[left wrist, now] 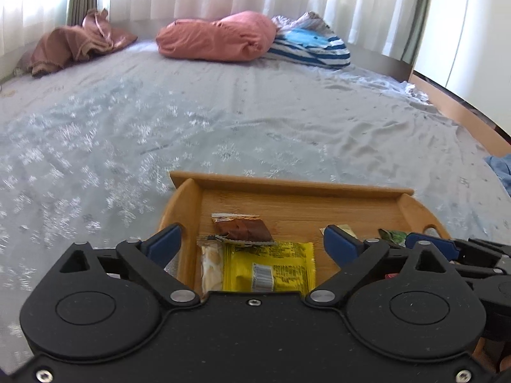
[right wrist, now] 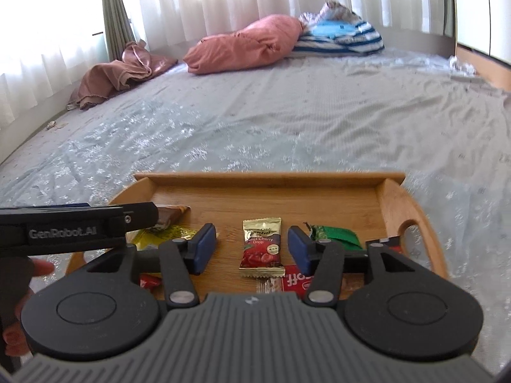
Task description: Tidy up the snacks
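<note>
In the left wrist view, the left tool (left wrist: 252, 242) stands wide, with nothing between its blue pads. Below it lies the wooden tray (left wrist: 287, 185) on the bed (left wrist: 223, 121). In the left part of the tray I see a yellow packet (left wrist: 271, 268), a pale snack (left wrist: 211, 266) touching its left edge, and a brown wrapped bar (left wrist: 244, 228) just behind them. None of these is gripped; they rest flat on the tray floor. At the right edge of this view the right tool (left wrist: 428, 242) shows partly.

In the right wrist view, the right tool (right wrist: 252, 249) is about half open, and its pads do not press on anything. The cherry drop sachet (right wrist: 262, 247) lies on the tray (right wrist: 271, 178) between the two pads, apart from both. A green wrapper (right wrist: 338, 236) lies beside the right pad, and a red packet (right wrist: 292, 282) is near the front, partly hidden by the tool body.

My judgement: both tools carry nothing, so a placing step seems finished and the snacks are in the tray. The next move probably calls for choosing another snack, if one is left outside the tray; none shows in these views.
</note>
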The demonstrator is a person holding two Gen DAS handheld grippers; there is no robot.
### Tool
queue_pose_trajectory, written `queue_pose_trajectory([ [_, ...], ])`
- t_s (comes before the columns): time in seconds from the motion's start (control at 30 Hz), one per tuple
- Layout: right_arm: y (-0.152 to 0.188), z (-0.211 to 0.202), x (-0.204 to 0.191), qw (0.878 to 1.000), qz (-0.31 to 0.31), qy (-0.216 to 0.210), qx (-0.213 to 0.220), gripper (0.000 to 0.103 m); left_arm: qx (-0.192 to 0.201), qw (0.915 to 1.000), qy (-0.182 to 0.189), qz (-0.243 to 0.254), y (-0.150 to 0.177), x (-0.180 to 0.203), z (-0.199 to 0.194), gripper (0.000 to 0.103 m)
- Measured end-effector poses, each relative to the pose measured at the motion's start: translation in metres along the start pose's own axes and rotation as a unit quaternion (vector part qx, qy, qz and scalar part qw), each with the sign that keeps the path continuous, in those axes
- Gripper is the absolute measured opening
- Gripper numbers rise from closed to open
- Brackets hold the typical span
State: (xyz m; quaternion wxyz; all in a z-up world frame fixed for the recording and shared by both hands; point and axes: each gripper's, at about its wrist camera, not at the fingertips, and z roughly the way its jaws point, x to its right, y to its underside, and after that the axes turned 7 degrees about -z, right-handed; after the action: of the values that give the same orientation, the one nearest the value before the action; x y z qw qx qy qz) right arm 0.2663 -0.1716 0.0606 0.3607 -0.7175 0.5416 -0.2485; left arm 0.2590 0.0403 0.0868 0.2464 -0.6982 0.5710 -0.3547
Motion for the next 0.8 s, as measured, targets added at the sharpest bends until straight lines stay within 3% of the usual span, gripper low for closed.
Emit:
queue_pose_trajectory([
  [0.5, 0.033, -0.087, -0.014, 0.998, -0.032, 0.013, 0.044, 0.081, 0.019, 0.9996, -0.003, 0.020, 0.048, 0.007, -0.103, 0.101],
  [0.8, 0.072, -0.112, -0.019, 0.998, -0.045, 0.016, 0.045, 0.085, 0.013, 0.9998, -0.017, 0.001, 0.088, -0.002, -0.117, 0.101],
])
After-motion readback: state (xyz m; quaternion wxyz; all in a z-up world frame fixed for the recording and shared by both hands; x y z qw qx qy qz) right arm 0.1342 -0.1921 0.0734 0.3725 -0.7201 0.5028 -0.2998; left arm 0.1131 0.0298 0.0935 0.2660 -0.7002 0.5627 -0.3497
